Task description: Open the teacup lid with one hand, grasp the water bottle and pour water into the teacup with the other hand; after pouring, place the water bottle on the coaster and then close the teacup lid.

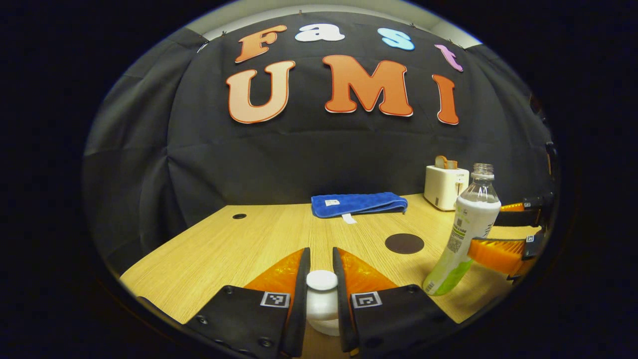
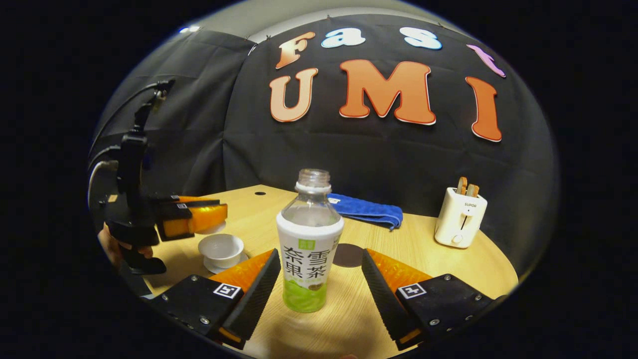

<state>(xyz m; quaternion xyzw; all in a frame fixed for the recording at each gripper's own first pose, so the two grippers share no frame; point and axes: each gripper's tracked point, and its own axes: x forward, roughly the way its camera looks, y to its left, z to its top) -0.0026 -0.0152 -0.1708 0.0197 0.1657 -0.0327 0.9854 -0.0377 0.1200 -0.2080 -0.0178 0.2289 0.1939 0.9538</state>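
- Two tools are at work: the left tool (image 1: 321,299) has its fingers pressed on the knob of the white teacup lid (image 1: 321,280), held up off the cup; in the right gripper view this tool (image 2: 197,218) hangs over the cup at the left of the tabletop.
- One teacup (image 2: 221,248) sits uncovered on its saucer at the left of the tabletop (image 2: 428,259), just below the raised lid. I cannot tell whether it holds any water.
- One water bottle (image 2: 309,249), uncapped, stands upright in the middle, between the fingers of the right tool (image 2: 319,294). The jaws stand apart, one to each side of the bottle, neither touching it as far as the right gripper view shows.
- One dark round coaster (image 2: 347,255) lies just behind the bottle, bare; the left gripper view shows it too (image 1: 404,243), between the lid and the bottle (image 1: 468,234).
- One blue folded cloth (image 2: 369,210) lies at the back of the tabletop, and one white toaster (image 2: 459,218) with two slices in it stands at the right; neither belongs to the task.
- Step in hand, as I judge it: the lid is off and the bottle is about to be grasped; pouring is not yet done.
- Next move calls for closing the right tool squarely on the bottle's labelled body, lifting it, carrying it left to the cup and tipping the neck over the cup's mouth, while the left tool holds the lid clear of the stream.
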